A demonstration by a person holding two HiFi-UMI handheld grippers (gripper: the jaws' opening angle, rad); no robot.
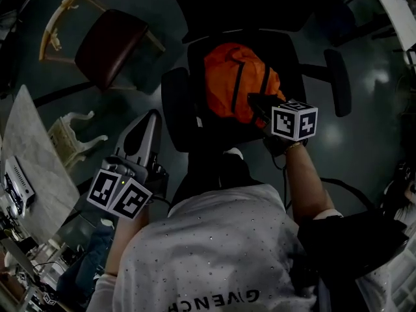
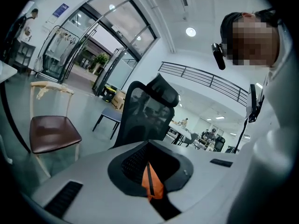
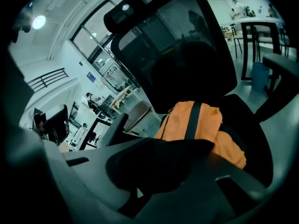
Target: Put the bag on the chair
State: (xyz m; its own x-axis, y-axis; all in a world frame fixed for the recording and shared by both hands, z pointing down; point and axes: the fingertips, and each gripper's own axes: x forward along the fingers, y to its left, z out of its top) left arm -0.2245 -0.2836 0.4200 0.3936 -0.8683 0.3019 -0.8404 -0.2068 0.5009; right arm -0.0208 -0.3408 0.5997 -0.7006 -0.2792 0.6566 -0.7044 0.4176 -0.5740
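An orange bag (image 1: 234,80) with black straps lies on the seat of a black office chair (image 1: 177,106). My right gripper (image 1: 258,104) is shut and reaches over the bag's near right edge. The right gripper view shows the bag (image 3: 196,120) just past the jaws (image 3: 154,141); whether they touch it I cannot tell. My left gripper (image 1: 151,117) hangs left of the chair beside its armrest, fingers together, nothing in them. In the left gripper view (image 2: 149,146) it faces the chair's mesh back (image 2: 145,111). A sliver of the orange bag (image 2: 152,183) shows through the hollow under the jaws.
A wooden chair with a dark red seat (image 1: 110,41) stands behind and to the left, also in the left gripper view (image 2: 51,132). A marble-topped table (image 1: 32,168) and a white ornate chair (image 1: 75,138) are at the left. A dark bag (image 1: 354,239) hangs at my right side.
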